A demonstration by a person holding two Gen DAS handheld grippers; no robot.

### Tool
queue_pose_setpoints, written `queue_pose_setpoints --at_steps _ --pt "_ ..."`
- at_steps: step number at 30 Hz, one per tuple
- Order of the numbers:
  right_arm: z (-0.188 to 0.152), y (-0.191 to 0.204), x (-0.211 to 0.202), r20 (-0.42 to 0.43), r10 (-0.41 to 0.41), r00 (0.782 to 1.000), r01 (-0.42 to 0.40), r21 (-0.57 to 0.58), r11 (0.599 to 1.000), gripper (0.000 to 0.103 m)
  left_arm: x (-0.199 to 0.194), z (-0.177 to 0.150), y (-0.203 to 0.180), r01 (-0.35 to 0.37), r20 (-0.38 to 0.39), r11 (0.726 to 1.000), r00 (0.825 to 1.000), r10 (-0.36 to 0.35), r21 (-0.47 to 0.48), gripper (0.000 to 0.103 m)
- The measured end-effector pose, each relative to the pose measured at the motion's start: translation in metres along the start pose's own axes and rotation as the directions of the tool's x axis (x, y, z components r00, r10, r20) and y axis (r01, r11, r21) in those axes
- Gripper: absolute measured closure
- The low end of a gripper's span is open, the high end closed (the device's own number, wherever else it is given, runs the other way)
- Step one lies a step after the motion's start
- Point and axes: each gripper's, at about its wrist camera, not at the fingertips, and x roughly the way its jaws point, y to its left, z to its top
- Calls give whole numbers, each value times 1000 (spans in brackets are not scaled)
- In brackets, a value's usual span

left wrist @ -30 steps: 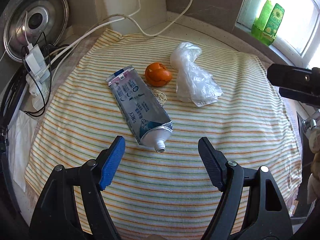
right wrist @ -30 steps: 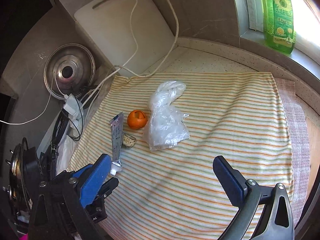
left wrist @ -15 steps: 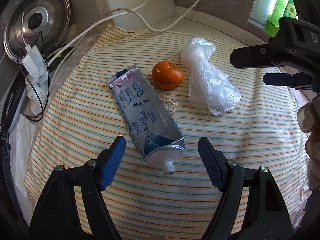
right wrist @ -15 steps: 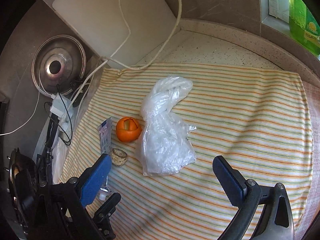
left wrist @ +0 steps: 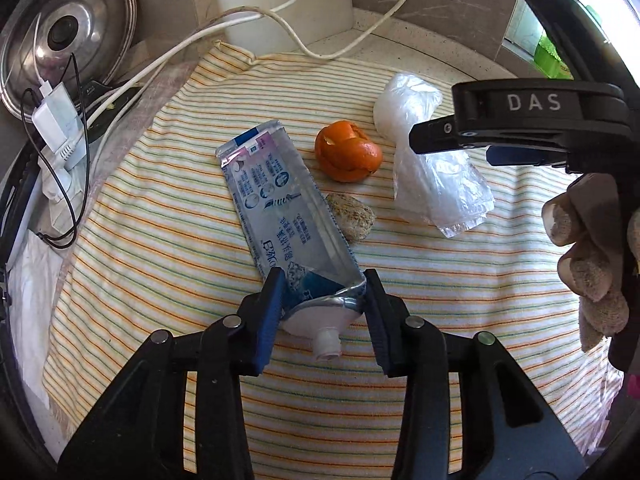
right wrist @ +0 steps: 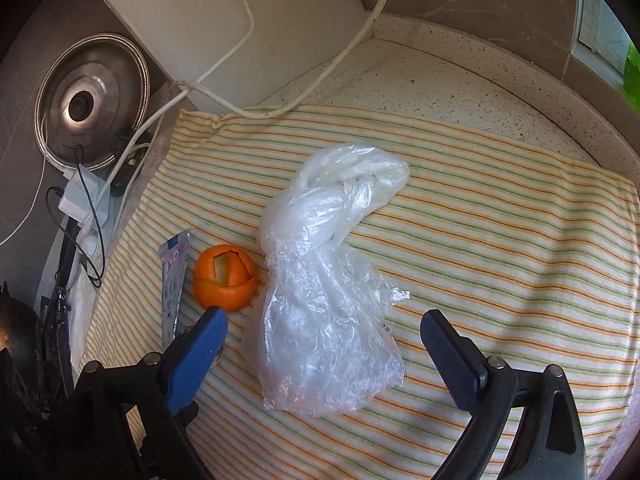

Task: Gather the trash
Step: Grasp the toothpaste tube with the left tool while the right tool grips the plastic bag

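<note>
A flattened toothpaste tube [left wrist: 280, 208] lies on the striped towel [left wrist: 160, 240]. My left gripper [left wrist: 322, 300] is shut on the tube's cap end, its blue pads [left wrist: 270, 316] pressing both sides. An orange peel [left wrist: 347, 157], a small brown scrap [left wrist: 352, 216] and a crumpled clear plastic bag [left wrist: 436, 184] lie beyond it. My right gripper [right wrist: 324, 340] is open and straddles the near end of the plastic bag [right wrist: 328, 300]; the orange peel [right wrist: 225, 276] and the tube [right wrist: 173, 280] lie to its left. The right gripper [left wrist: 520, 136] also shows at the right of the left wrist view.
A steel pot lid [left wrist: 68, 36] leans at the back left beside a white charger and cables [left wrist: 56, 128]. A white board [right wrist: 240, 20] stands against the back wall. A green bottle [left wrist: 552, 56] stands on the window sill. Bare stone counter [right wrist: 460, 92] lies behind the towel.
My left gripper moved forward and closed on the tube's cap end. My right gripper moved forward and down until its open jaws straddle the plastic bag.
</note>
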Motion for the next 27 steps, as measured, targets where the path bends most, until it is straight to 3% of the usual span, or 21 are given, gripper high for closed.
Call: queue_pose_setpoints --at_steps 7,13,19,27 --pt "5 0 17 -31 -30 999 29 -12 1000 10 -17 4 23 73 44 993 997 -70 -92 73" --pt "5 3 24 -44 -65 997 63 -40 997 14 -28 0 53 123 62 974 992 -113 -192 73" --pt "4 5 22 -41 -94 995 91 -59 994 32 -22 -8 73 136 39 955 991 -131 -263 73" --pt "-5 -1 10 -33 -70 997 68 -53 996 75 -24 -12 86 168 65 934 986 -156 -316 76"
